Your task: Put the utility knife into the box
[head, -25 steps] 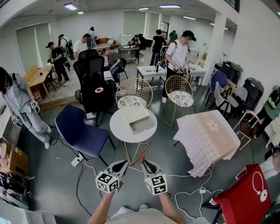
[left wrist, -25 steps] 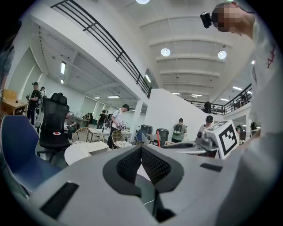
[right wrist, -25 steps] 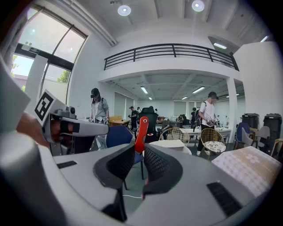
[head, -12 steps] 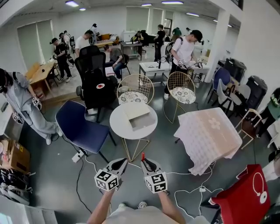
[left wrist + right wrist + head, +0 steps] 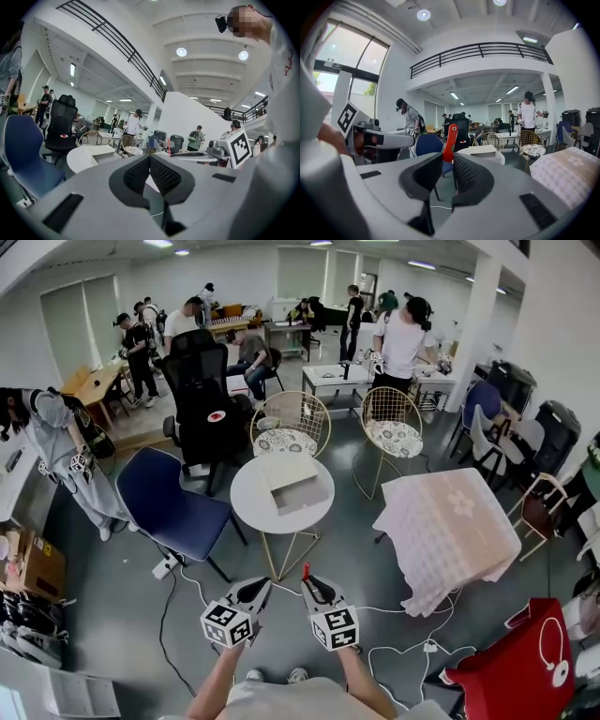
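Observation:
A red utility knife (image 5: 305,572) (image 5: 450,136) sticks up from between the pads of my right gripper (image 5: 307,583) (image 5: 447,157), which is shut on it. An open beige box (image 5: 295,484) (image 5: 480,152) (image 5: 101,153) lies on a round white table (image 5: 251,512) (image 5: 77,161) some way ahead of both grippers. My left gripper (image 5: 260,585) (image 5: 150,158) is held level beside the right one, shut with nothing in it. In the left gripper view the right gripper (image 5: 206,152) and the knife (image 5: 169,146) show at the right.
A blue chair (image 5: 173,507) stands left of the table, with two wire chairs (image 5: 286,437) (image 5: 394,427) and a black office chair (image 5: 202,413) behind it. A cloth-covered table (image 5: 450,531) is at the right, a red bag (image 5: 525,662) near right. Cables (image 5: 403,629) cross the floor. Several people stand about.
Both grippers have drifted slightly forward toward the round table, side by side. The knife stays in the right gripper. People in the background have shifted.

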Demonstrator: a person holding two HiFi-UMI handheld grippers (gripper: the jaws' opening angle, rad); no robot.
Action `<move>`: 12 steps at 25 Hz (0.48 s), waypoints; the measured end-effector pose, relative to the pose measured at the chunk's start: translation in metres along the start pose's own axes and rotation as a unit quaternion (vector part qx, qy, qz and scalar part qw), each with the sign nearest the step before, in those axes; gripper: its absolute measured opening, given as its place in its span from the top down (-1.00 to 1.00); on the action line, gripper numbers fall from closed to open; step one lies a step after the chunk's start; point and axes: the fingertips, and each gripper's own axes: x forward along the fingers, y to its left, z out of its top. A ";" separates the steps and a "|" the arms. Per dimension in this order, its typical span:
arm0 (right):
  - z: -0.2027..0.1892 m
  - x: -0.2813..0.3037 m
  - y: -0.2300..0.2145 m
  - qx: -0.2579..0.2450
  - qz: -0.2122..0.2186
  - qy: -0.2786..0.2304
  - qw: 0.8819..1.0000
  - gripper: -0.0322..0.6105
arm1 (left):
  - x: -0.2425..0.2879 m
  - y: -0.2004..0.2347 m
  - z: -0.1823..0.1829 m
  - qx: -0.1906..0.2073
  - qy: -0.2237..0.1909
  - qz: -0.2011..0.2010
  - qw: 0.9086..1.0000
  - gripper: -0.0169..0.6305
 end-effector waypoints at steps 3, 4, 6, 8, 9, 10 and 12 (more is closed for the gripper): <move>-0.003 -0.002 -0.007 0.001 0.004 0.000 1.000 0.66 | 0.004 -0.003 -0.004 -0.001 0.004 0.004 1.000 0.91; -0.006 -0.005 -0.010 0.004 0.004 0.000 1.000 0.66 | 0.005 -0.005 -0.008 -0.002 0.006 0.005 1.000 0.91; -0.012 -0.010 -0.015 0.009 0.004 0.000 1.000 0.66 | 0.006 -0.011 -0.015 -0.004 0.010 0.007 1.000 0.91; -0.014 -0.015 -0.020 0.011 0.004 -0.004 1.000 0.66 | 0.007 -0.015 -0.021 -0.006 0.012 0.009 1.000 0.91; -0.014 -0.017 -0.022 0.012 0.004 -0.007 1.000 0.66 | 0.008 -0.016 -0.022 -0.006 0.013 0.010 1.000 0.91; -0.013 -0.017 -0.024 0.014 0.004 -0.009 1.000 0.66 | 0.010 -0.017 -0.022 -0.006 0.013 0.010 1.000 0.91; -0.013 -0.017 -0.028 0.016 0.005 -0.010 1.000 0.66 | 0.014 -0.018 -0.020 -0.004 0.012 0.008 1.000 0.91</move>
